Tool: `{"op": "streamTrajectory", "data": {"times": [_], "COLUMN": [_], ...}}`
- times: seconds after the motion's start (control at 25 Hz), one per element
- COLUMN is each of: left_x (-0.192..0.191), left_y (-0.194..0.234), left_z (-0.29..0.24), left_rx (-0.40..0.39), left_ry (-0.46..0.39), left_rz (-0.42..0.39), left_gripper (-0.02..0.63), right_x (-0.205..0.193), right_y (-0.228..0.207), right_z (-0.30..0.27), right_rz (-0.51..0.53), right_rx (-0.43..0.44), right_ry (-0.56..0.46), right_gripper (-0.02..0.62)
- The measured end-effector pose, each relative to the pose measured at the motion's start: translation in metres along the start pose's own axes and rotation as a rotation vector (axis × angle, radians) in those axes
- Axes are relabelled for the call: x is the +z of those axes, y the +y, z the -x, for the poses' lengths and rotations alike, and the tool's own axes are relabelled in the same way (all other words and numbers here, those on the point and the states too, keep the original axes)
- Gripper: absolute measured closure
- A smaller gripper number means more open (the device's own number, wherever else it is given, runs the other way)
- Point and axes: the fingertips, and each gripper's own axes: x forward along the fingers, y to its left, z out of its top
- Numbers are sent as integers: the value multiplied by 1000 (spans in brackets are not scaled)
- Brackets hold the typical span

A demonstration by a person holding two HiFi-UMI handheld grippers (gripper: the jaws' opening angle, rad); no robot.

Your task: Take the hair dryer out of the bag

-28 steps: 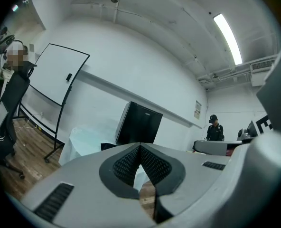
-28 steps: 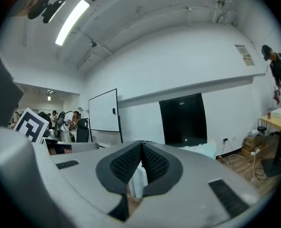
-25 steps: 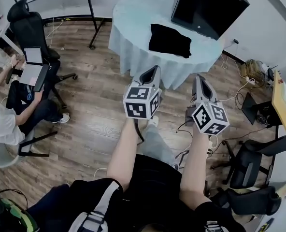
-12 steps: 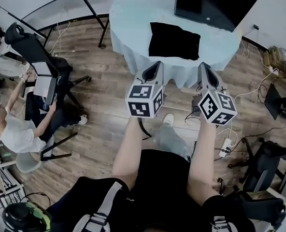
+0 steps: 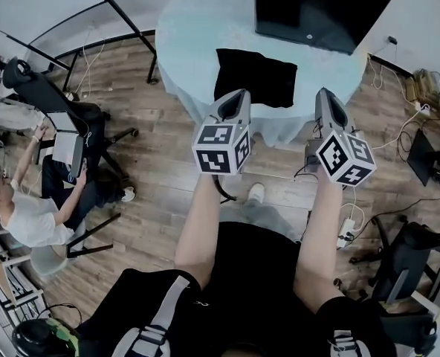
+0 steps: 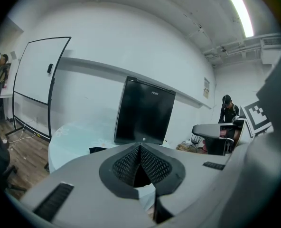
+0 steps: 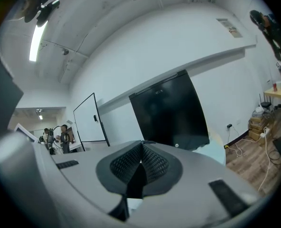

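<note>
While the black bag (image 5: 255, 77) lay flat on the table (image 5: 198, 28):
left gripper (image 5: 239, 95) and right gripper (image 5: 327, 94) pressed together, empty.

The round table (image 5: 194, 47), draped in pale blue cloth, is at your 12 o'clock.
On its top you have a flat black fabric bag (image 5: 256, 76) at 6 o'clock near the edge, and a large black flat screen (image 5: 324, 10) standing at 2 o'clock.
</note>
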Motion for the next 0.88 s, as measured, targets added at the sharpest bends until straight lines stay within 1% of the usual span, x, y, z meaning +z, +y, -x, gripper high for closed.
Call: {"op": "streamTrajectory", "data": {"times": [0.16,0.28,0.4,0.48,0.56,0.68,0.76,0.8,0.84,0.88], "left_x": [16,28,31,29,22,6,-6,-12,-18,-24], "left_y": [-13,-22,-26,-25,-28,-37,-39,-40,-42,-43], "left_z": [-17,-25,-34,-41,-53,-71,-81,-86,-92,-97], "left_rx": [-21,-43,-45,-33,-25,-73,-105,-116,-126,-135], "left_ry": [-10,-30,-26,-14,14,72,114,135,154,172], "left_rz": [-40,-75,-118,-147,-174,-220,-240,-246,-251,-255], "left_gripper": [591,591,591,591,590,585,522,501,486,486], "right_x": [23,37,39,35,32,24,16,13,10,6], "right_y": [-16,-21,-23,-26,-33,-39,-39,-41,-44,-48], "right_z": [-2,-3,-6,-9,-11,-18,-27,-31,-33,-35], "right_rz": [12,18,21,15,12,14,6,2,-1,-2], "right_rx": [-18,-16,-9,-9,-22,-39,-38,-40,-46,-56], "right_ry": [-37,-64,-65,-56,-44,-25,-8,-2,2,2], "right_gripper": [592,592,592,592,592,592,592,592,592,592]}}
